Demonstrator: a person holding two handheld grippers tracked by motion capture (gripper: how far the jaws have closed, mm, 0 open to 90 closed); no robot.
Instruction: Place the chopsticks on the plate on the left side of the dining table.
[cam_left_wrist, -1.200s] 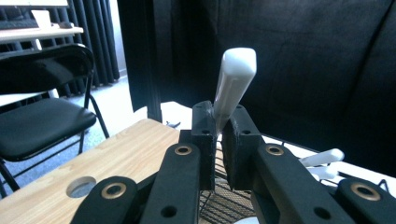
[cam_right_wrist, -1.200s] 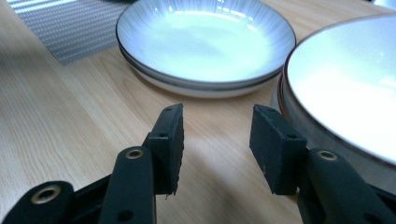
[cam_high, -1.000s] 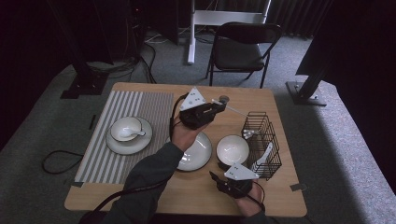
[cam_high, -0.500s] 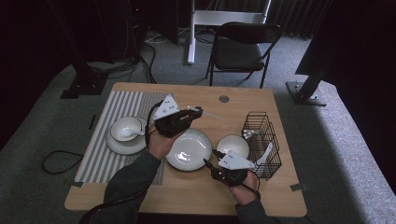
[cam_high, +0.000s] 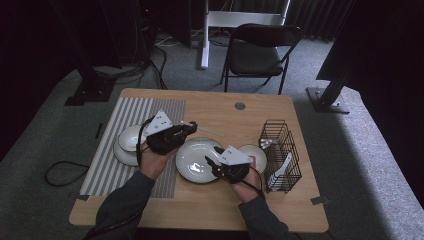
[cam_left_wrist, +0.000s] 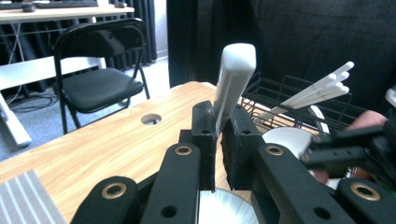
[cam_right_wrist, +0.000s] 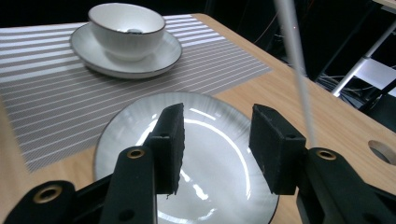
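Utensil carried over the plate, empty tongs waiting

Cutlery placement looks like the step in hand. Our left tongs (cam_high: 192, 127) are clamped narrow on a white utensil (cam_left_wrist: 233, 79); in the left gripper view its handle stands up between the pads, tilted toward one o'clock. We cannot tell whether it is a knife, fork or spoon, since the working end is hidden. In the high view the utensil (cam_high: 207, 131) juts out toward three o'clock, hanging just above the far rim of the large plate (cam_high: 197, 162) at the middle of the surface (cam_high: 220, 112).

Our right tongs (cam_right_wrist: 217, 142) stand wide and hold nothing; the right gripper view looks along them across the large plate toward the bowl on its saucer (cam_right_wrist: 126, 30), which sits on the striped mat (cam_right_wrist: 46, 88) at eleven o'clock. A small plate (cam_high: 255, 155) lies just beside the wire rack (cam_high: 280, 150) at three o'clock, where more white utensils (cam_left_wrist: 317, 91) lean.

Next, we judge, the utensil must be lowered flat beside the large plate and released only once it rests. The right tongs should keep clear of its path, or steady the plate's near rim.
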